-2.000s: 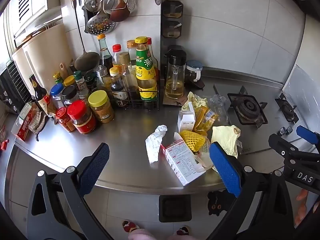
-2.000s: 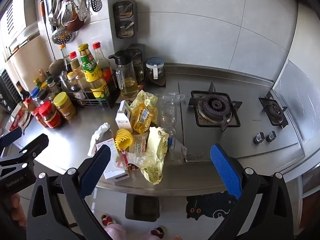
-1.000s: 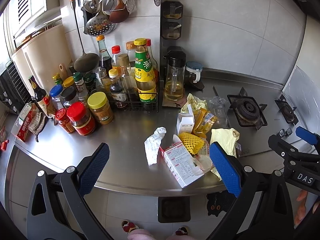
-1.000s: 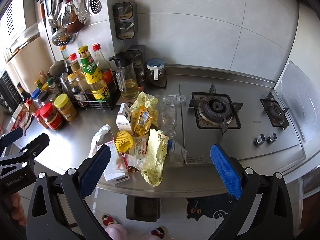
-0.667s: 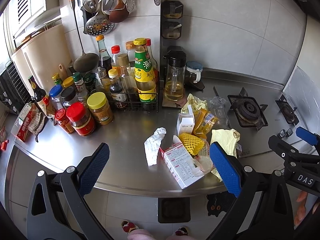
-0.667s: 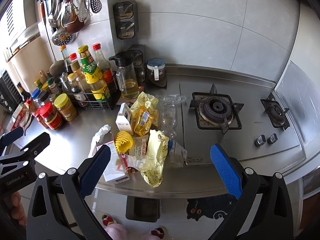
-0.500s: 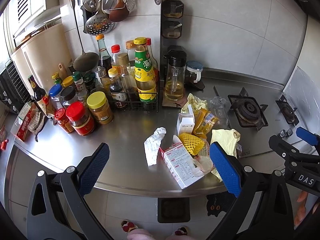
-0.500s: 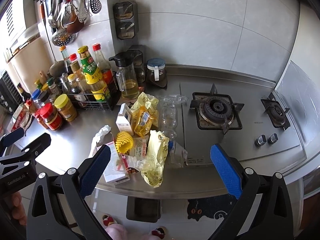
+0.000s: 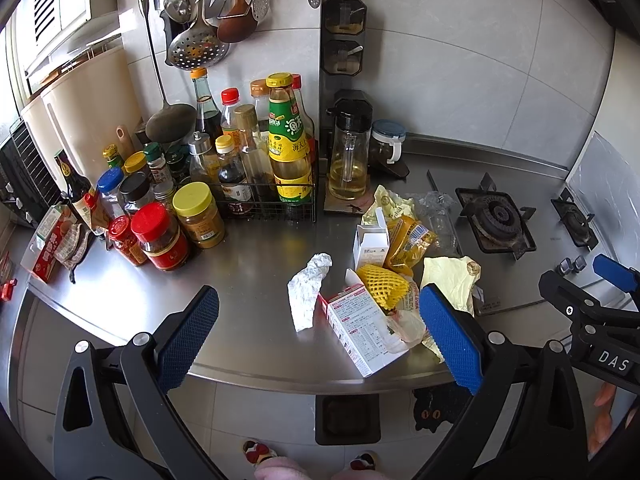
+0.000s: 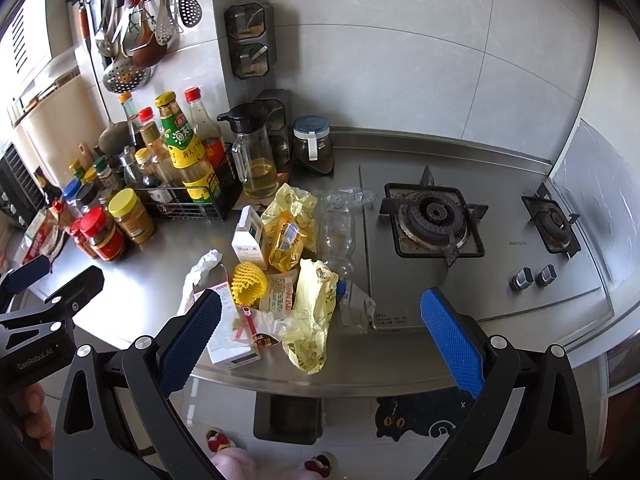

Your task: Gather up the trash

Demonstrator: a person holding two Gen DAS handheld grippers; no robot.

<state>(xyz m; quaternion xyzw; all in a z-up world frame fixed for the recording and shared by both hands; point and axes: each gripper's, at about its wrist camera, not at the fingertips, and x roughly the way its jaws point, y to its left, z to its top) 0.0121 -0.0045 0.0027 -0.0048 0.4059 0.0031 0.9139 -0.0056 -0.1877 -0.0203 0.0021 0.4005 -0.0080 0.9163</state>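
Stainless steel countertop (image 9: 248, 264) carries a heap of trash near its front edge: 1 crumpled white paper (image 9: 309, 289), 2 small cartons, the upright white carton (image 9: 371, 242) behind and the pink-and-white carton (image 9: 362, 326) lying flat in front, 1 yellow foam fruit net (image 9: 382, 285), 1 orange snack packet (image 9: 408, 240), 2 pale yellow wrappers, one (image 9: 454, 278) at the right of the heap and one (image 10: 294, 202) at its back, and 1 crushed clear plastic bottle (image 10: 340, 228) lying beside the stove. All of these touch or overlap, except the crumpled paper, which lies just left of the pink-and-white carton. Both grippers hang in front of the counter edge, above the floor, touching nothing. On the left gripper (image 9: 316, 344) the 2 blue-padded fingers stand wide apart with nothing between them; the right gripper (image 10: 320, 346) is likewise spread wide and bare. Behind the heap stand a wire rack of sauce bottles (image 9: 264, 196), a cluster of jars (image 9: 160, 232) to its left, 1 glass oil jug (image 9: 348, 160) and 1 blue-lidded jar (image 9: 386, 146). To the right sit 2 gas burners (image 10: 434, 216) with 2 knobs (image 10: 534, 276). Grey wall tiles (image 10: 400, 48) rise behind, with ladles and spoons (image 9: 208, 12) hanging from a rail, and pale floor tiles (image 9: 248, 412) show below.
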